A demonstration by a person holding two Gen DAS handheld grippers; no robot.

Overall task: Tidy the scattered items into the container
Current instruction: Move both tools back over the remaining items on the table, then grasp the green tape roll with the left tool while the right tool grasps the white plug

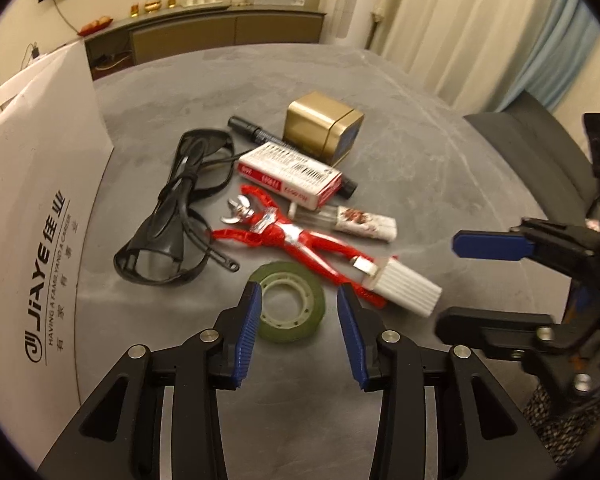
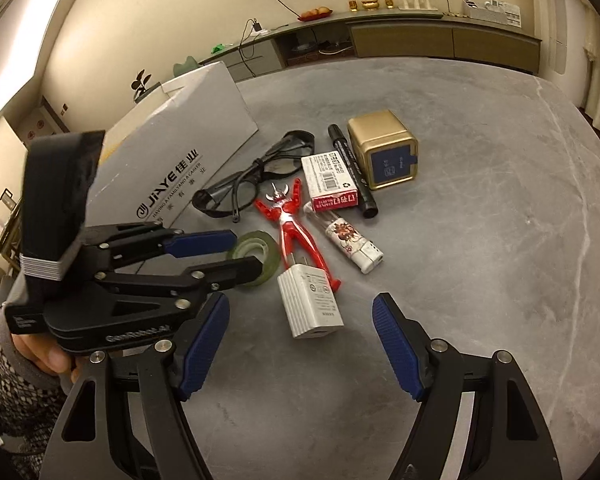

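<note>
A green tape roll (image 1: 288, 334) lies on the grey table (image 1: 420, 120), between the fingertips of my open left gripper (image 1: 299, 288); its pads stand apart from the roll. Beyond it lie black safety glasses (image 1: 172, 216), a red toy figure (image 1: 284, 236), a white charger (image 1: 404, 286), a red-and-white staple box (image 1: 292, 178), a black marker (image 1: 252, 130), a gold tin (image 1: 322, 126) and a patterned white lighter (image 1: 360, 222). My right gripper (image 2: 300, 298) is open, with the charger (image 2: 310, 304) just ahead between its tips. The white cardboard box (image 1: 32, 220) stands at the left, its inside hidden.
A dark chair (image 1: 532, 148) stands at the table's right edge. A long sideboard (image 1: 220, 32) runs along the back wall and curtains (image 1: 480, 20) hang at the right. A hand in a patterned sleeve (image 2: 40, 352) holds the left gripper (image 2: 246, 250). Bare table lies right of the items.
</note>
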